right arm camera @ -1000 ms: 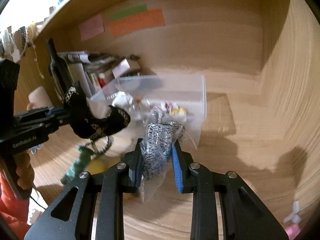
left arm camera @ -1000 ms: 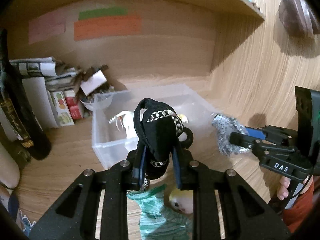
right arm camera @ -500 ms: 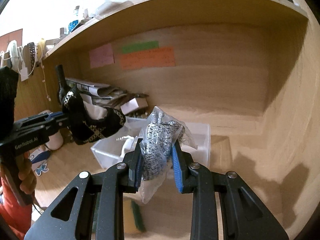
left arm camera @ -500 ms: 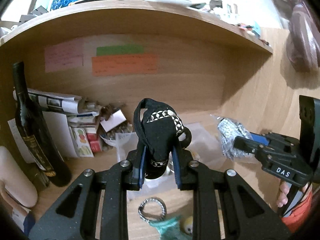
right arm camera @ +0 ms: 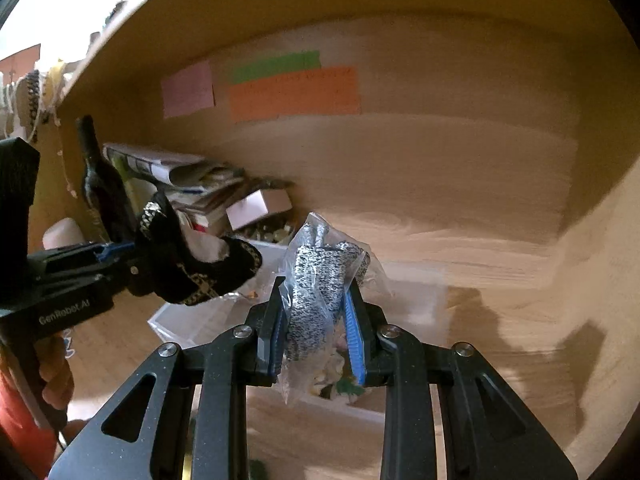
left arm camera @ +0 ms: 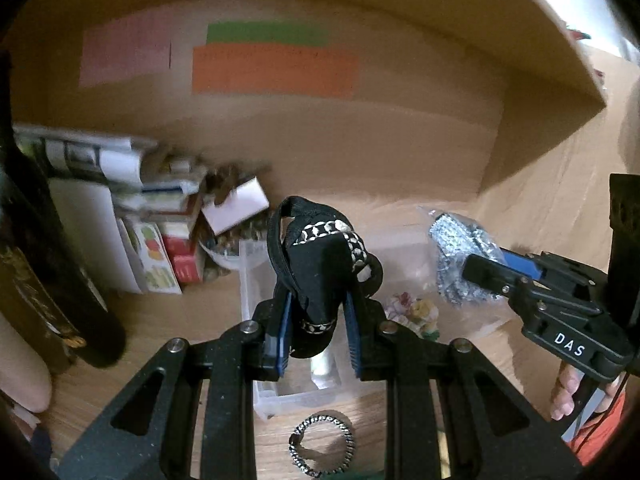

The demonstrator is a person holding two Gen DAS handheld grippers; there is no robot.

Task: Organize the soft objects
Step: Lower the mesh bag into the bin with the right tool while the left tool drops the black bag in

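My left gripper point(left arm camera: 316, 312) is shut on a black fabric piece with silver chain trim point(left arm camera: 320, 264), held above a clear plastic bin point(left arm camera: 256, 360). It also shows in the right wrist view point(right arm camera: 196, 268) at the left. My right gripper point(right arm camera: 316, 320) is shut on a speckled grey knit item in a clear plastic bag point(right arm camera: 320, 276), held above the bin point(right arm camera: 180, 320). The bagged item shows in the left wrist view point(left arm camera: 456, 264) at the right. The bin holds small flower-like items point(left arm camera: 412, 312).
A dark bottle point(left arm camera: 44, 280) stands at the left, with stacked papers and boxes point(left arm camera: 152, 240) beside it. A chain bracelet point(left arm camera: 324, 448) lies on the wooden surface in front of the bin. Coloured paper notes point(left arm camera: 272, 68) are on the back wall.
Both grippers have dropped and tipped down toward the bin, each with its item held. The bin fills more of both views than half a second ago.
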